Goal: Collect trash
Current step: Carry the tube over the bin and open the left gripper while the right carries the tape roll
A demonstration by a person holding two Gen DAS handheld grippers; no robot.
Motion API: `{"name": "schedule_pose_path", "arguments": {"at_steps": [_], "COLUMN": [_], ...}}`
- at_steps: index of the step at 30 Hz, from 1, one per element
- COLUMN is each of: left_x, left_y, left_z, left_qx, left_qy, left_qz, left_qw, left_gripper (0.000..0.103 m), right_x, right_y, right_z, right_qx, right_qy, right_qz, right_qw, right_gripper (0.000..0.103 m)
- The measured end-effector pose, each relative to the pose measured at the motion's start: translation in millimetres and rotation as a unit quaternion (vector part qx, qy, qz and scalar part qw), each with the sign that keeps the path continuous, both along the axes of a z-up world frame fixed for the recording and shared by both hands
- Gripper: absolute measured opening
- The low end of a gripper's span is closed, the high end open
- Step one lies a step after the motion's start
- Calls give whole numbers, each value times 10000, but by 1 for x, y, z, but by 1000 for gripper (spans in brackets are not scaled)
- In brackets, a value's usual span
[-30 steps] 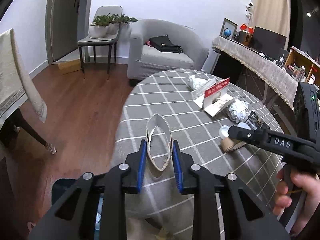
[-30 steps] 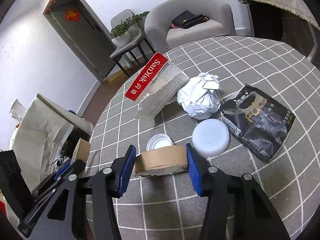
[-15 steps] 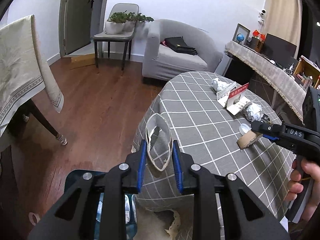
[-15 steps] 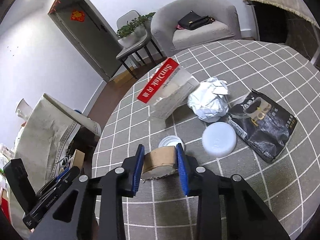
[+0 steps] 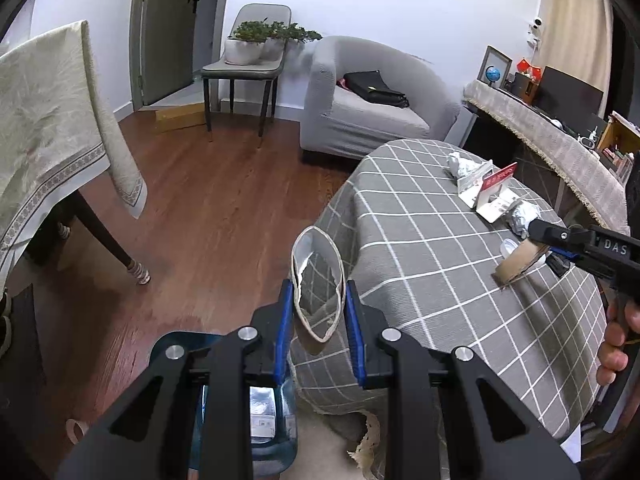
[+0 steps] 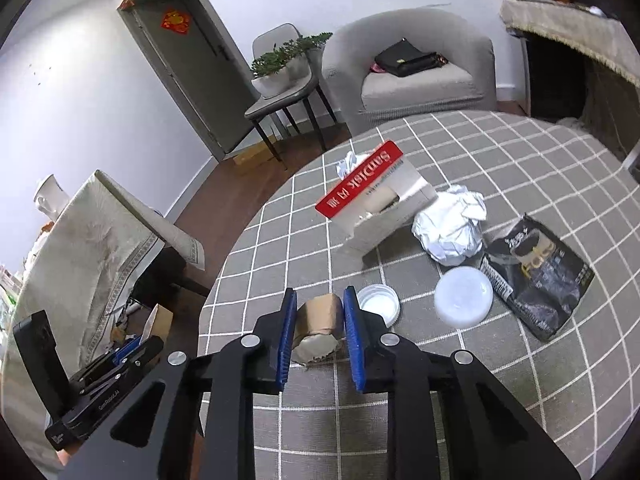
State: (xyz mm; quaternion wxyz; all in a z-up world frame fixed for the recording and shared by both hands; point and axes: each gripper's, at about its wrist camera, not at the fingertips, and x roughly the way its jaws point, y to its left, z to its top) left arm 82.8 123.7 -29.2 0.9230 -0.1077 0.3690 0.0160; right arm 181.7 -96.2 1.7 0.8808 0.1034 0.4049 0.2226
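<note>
My left gripper [image 5: 318, 312] is shut on a squashed cardboard tape ring [image 5: 318, 284], held out past the round table's edge above a blue-grey bin [image 5: 240, 400] on the floor. On the checked tablecloth [image 6: 480, 152] my right gripper [image 6: 318, 320] is shut on a brown cardboard roll [image 6: 320, 320], lifted and tilted just off the cloth. That roll [image 5: 518, 260] and the right gripper [image 5: 560, 242] also show at the right of the left wrist view. Beside the roll lie a small white cap [image 6: 378, 304] and a white lid [image 6: 464, 300].
Farther on the table lie a crumpled foil ball [image 6: 450, 230], a black coffee packet [image 6: 536, 276], a red-and-white SanDisk package [image 6: 372, 196] and another foil wad [image 5: 460, 164]. A cloth-draped table [image 5: 52, 128] stands left, a grey armchair [image 5: 372, 112] and a chair with plants behind.
The right jaws closed onto the cardboard roll and raised it off the cloth. My left gripper carried the tape ring leftward, off the table edge and over the bin.
</note>
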Motion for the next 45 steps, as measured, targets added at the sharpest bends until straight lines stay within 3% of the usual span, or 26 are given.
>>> {"name": "schedule_pose_path", "arguments": {"at_steps": [12, 30, 42, 45], "left_x": [-6, -19, -26, -27], "left_y": [19, 64, 92, 100], "left_z": [-7, -63, -124, -137], "left_qx": [-18, -5, 59, -216], "left_qy": [124, 1014, 1948, 2189], "left_qz": [126, 402, 390, 353], "left_qw": [9998, 9940, 9800, 9749], "left_gripper": [27, 27, 27, 27], "right_x": [-6, -29, -41, -42], "right_y": [21, 108, 168, 180], "right_z": [11, 19, 1, -6], "right_qx": [96, 99, -159, -245], "right_qy": [-81, -177, 5, 76], "right_qz": [216, 1067, 1578, 1662], "right_qw": [9997, 9941, 9874, 9858], "right_gripper": [23, 23, 23, 23]}}
